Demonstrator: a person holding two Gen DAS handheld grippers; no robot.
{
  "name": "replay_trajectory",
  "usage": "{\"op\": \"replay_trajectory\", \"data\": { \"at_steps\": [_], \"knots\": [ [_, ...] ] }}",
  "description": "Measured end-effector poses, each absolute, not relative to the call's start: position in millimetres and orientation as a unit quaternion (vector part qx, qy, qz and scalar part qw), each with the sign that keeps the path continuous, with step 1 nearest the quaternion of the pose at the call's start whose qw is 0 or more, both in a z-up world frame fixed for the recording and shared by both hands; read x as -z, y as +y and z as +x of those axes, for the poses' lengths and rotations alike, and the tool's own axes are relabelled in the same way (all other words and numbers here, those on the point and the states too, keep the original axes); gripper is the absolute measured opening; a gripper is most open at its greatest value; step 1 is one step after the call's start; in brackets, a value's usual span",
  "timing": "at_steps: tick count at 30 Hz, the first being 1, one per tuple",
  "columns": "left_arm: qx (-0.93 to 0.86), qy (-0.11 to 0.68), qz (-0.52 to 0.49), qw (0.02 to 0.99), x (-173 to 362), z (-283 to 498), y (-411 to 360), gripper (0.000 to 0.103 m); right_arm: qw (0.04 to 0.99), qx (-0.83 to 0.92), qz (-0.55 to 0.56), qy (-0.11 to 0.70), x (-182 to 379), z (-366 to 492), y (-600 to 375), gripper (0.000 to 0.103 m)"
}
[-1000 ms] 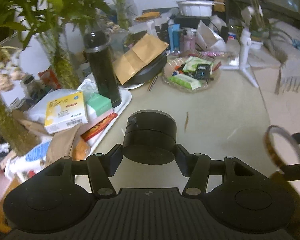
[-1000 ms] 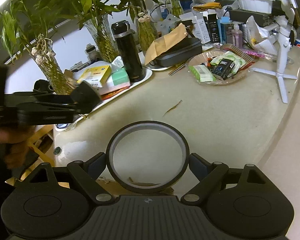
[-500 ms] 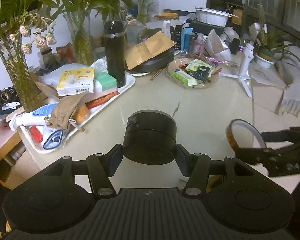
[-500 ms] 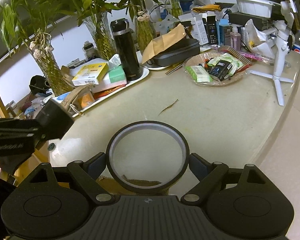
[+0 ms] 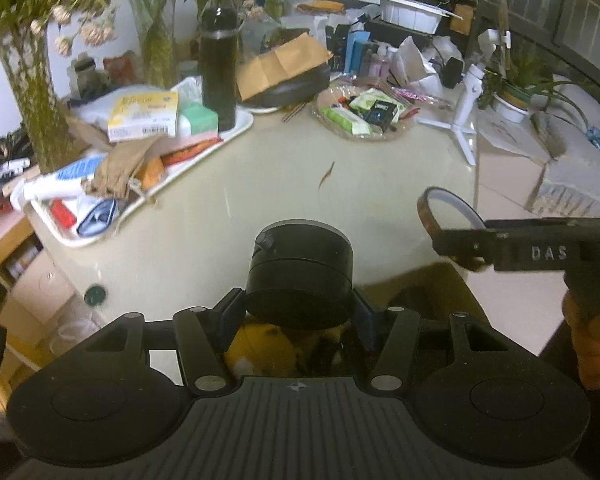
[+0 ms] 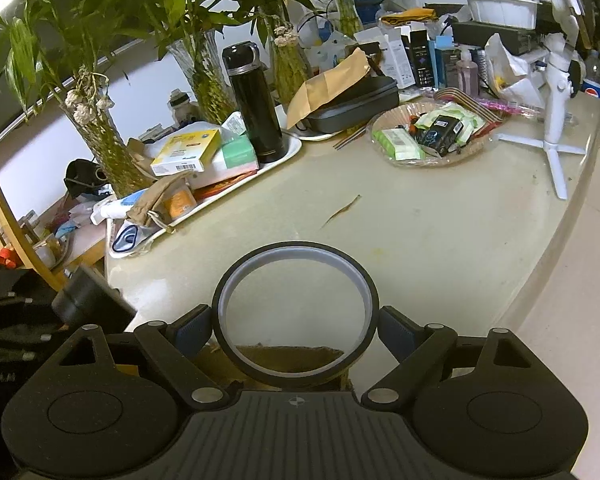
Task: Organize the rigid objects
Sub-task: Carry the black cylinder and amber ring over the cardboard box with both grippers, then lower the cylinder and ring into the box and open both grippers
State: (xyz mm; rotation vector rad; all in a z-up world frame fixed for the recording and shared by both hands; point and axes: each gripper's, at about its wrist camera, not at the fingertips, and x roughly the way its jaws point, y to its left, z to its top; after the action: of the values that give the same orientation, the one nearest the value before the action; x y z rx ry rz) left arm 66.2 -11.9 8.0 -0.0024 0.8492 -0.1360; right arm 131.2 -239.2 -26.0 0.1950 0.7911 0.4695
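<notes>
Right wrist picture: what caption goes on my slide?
Right gripper clamps a tape ring above the beige table.

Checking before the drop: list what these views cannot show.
- Left wrist: what lies under the puck, hidden by the left gripper.
- Right wrist: the box under the tape ring, mostly hidden by the right gripper.
- Left wrist: the yellow carton's print, blurred.
</notes>
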Motion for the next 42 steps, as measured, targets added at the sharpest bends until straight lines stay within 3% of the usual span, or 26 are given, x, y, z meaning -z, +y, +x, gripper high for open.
{"op": "replay_trajectory", "data": {
  "at_steps": [19, 21, 23, 37, 42],
  "knots": [
    [0.054, 0.472, 0.009, 0.88, 12.6, 48.0, -21.8, 0.056, 0.885, -0.246, 0.087, 0.386, 27.0, 124.8, -234.2, 0.09],
    [0.055, 0.473, 0.005, 0.88, 12.0, 48.0, -21.5, 0.058, 0.884, -0.247, 0.086, 0.386, 26.9, 124.2, -234.7, 0.09],
    [0.051, 0.474, 0.007, 0.879, 12.6, 47.4, -21.8, 0.067, 0.884, -0.248, 0.086, 0.387, 27.0, 123.9, -234.8, 0.09],
    [0.016, 0.485, -0.013, 0.874, 16.2, 52.9, -10.3, 0.069, 0.862, -0.288, 0.068, 0.412, 33.9, 117.4, -214.7, 0.09],
    [-0.004, 0.476, -0.024, 0.879, 14.2, 52.3, -2.3, 0.083, 0.852, -0.305, 0.05, 0.423, 36.7, 112.2, -202.0, 0.09]
  ]
}}
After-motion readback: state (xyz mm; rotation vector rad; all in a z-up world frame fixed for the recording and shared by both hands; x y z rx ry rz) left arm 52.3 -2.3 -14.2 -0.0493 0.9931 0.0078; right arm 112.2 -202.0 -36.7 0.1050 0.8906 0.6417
